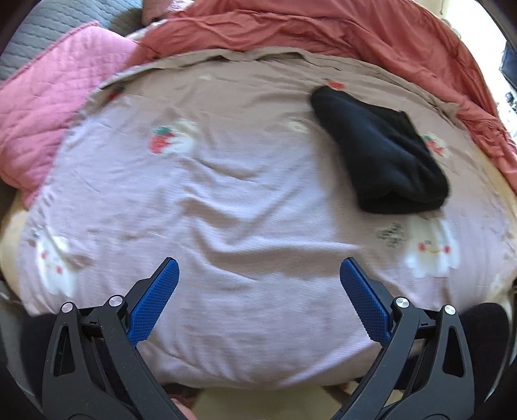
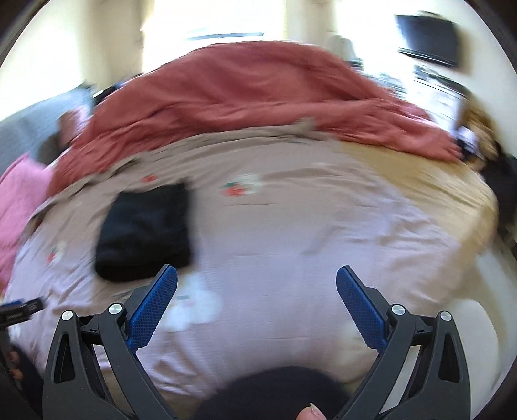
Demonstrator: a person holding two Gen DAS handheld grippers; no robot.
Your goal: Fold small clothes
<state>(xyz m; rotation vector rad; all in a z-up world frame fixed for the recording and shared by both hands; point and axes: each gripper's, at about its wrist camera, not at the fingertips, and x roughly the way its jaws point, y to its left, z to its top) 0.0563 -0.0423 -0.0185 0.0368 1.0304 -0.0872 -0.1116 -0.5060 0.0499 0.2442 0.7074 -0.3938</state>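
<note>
A small black garment (image 1: 381,152) lies folded on the lilac bed sheet (image 1: 226,194), to the right and well ahead of my left gripper (image 1: 258,268). That gripper hangs open above the sheet with nothing between its blue pads. The right wrist view shows the same black garment (image 2: 145,232) at the left, just beyond the left fingertip of my right gripper (image 2: 257,274). The right gripper is open too and holds nothing. This view is blurred by motion.
A rumpled red duvet (image 1: 323,29) is heaped along the far side of the bed, and a pink quilted blanket (image 1: 48,97) lies at the left. The sheet (image 2: 290,226) has strawberry and white cloud prints. A dark screen (image 2: 426,38) hangs on the wall at far right.
</note>
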